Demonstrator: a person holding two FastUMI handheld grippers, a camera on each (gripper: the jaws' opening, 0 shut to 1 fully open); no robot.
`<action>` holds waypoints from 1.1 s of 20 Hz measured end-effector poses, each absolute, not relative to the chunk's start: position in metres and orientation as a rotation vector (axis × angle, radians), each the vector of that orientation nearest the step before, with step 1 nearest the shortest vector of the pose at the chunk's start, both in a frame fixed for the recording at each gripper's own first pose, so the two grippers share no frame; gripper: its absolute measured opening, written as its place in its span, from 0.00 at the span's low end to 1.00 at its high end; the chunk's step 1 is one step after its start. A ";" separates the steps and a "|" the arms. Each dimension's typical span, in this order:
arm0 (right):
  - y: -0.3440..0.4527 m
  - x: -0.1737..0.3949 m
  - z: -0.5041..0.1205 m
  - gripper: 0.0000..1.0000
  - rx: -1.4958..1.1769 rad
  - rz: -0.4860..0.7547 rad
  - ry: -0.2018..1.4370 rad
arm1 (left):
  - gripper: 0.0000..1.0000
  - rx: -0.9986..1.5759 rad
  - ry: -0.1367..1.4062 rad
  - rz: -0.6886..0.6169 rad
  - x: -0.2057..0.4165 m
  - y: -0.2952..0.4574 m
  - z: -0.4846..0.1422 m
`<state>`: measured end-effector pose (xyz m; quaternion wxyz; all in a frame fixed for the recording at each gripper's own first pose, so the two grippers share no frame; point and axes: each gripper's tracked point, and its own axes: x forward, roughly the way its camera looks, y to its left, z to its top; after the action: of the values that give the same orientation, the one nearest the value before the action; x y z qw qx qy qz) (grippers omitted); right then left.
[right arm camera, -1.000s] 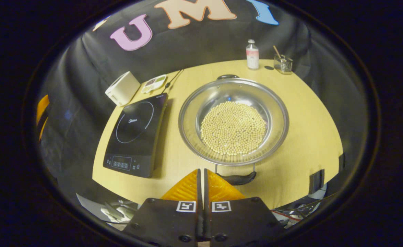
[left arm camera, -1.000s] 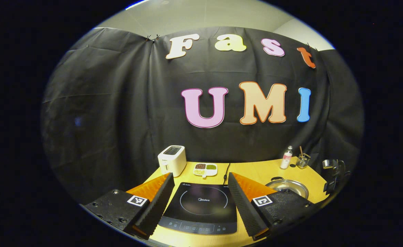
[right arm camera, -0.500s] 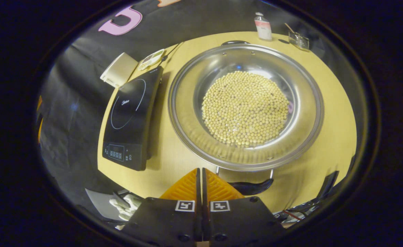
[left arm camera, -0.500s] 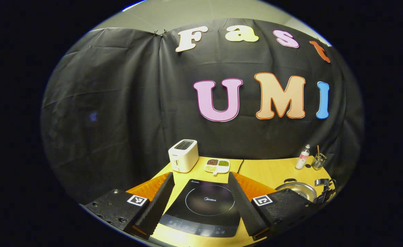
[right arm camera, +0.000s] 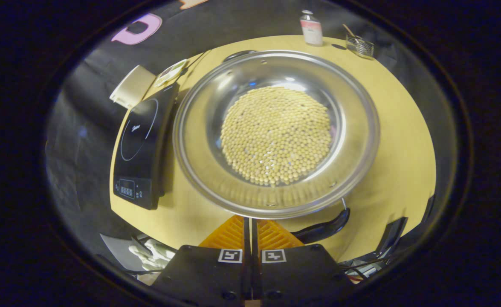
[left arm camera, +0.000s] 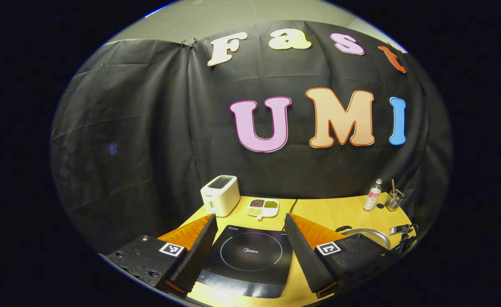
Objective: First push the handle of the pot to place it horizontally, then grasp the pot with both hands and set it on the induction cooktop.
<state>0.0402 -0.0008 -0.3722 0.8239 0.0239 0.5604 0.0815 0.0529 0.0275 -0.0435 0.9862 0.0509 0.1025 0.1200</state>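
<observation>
The pot (right arm camera: 276, 132), a wide steel pan with a layer of pale beans (right arm camera: 276, 134) across its bottom, sits on the yellow table (right arm camera: 403, 140) just to the right of the induction cooktop (right arm camera: 141, 145), not on it. Its near handle (right arm camera: 322, 228), a dark loop on two wire legs, sticks out below the rim and lies slanted, its right end higher. The right gripper (right arm camera: 250, 226) hangs right at the near rim of the pot, just left of that handle, its two fingers pressed together with nothing between them. A second dark handle (right arm camera: 237, 55) shows at the far rim. In the left gripper view, the left gripper (left arm camera: 248, 251) is held above the cooktop (left arm camera: 250, 256) with its fingers spread wide and empty, the pot's rim (left arm camera: 367, 234) off to its right. Farther back on the table stand a white toaster (left arm camera: 219, 194), a small divided dish (left arm camera: 262, 207), a bottle (left arm camera: 372, 195) and a glass jar (left arm camera: 393, 200).
</observation>
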 end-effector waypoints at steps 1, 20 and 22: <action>-0.012 0.043 -0.372 0.03 0.049 0.152 1.185 | 0.98 0.100 0.203 0.239 0.054 0.024 -0.044; -0.117 0.104 -0.351 0.03 0.125 -0.028 1.104 | 0.97 0.097 0.196 0.302 0.045 0.000 -0.041; -0.119 0.111 -0.350 0.03 0.122 -0.021 1.103 | 0.98 0.098 0.196 0.313 0.043 -0.002 -0.041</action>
<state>0.1111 -0.1191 -0.3503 0.8499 0.0581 0.5236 -0.0102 0.0431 -0.0022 -0.0407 0.9818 0.0486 0.0972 0.1558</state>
